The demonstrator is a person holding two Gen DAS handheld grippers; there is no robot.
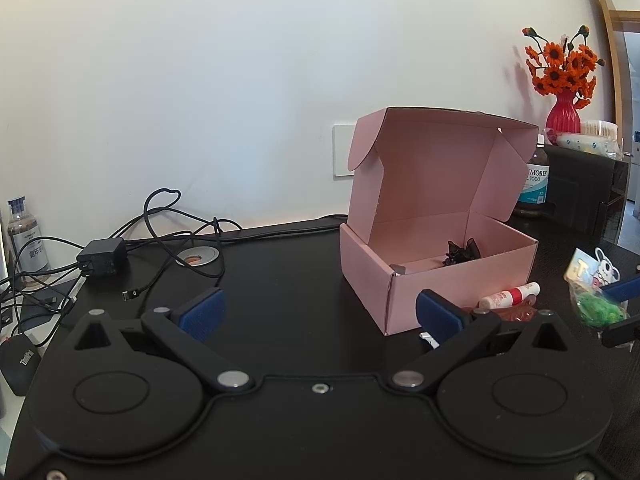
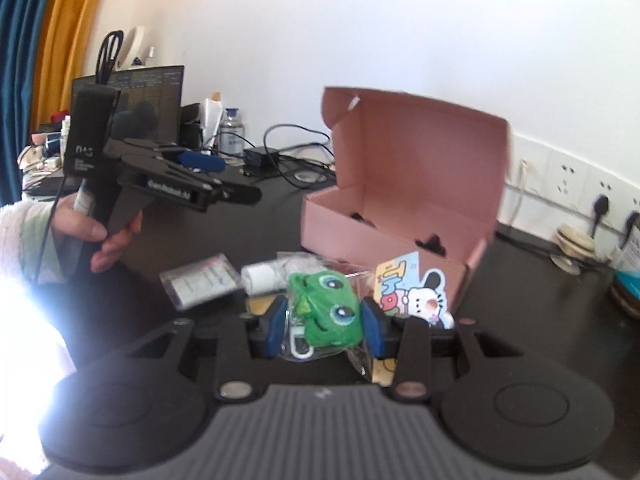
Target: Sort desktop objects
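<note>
An open pink cardboard box (image 1: 436,280) stands on the black desk (image 1: 280,264), lid up, with a small black object (image 1: 462,254) inside. My left gripper (image 1: 320,312) is open and empty, just left of the box's front corner. My right gripper (image 2: 325,326) is shut on a green frog plush keychain in a clear bag (image 2: 326,312), held in front of the box (image 2: 400,216). The bag also shows at the right edge of the left wrist view (image 1: 596,308). A cartoon card (image 2: 412,292) sits beside it. A white and red tube (image 1: 510,296) lies by the box.
A black charger (image 1: 102,258) and tangled cables (image 1: 168,236) lie at the back left, a mouse (image 1: 18,360) at the left edge. A supplement bottle (image 1: 534,184) and a red vase of orange flowers (image 1: 562,116) stand behind the box. Small white packets (image 2: 200,284) lie near the right gripper.
</note>
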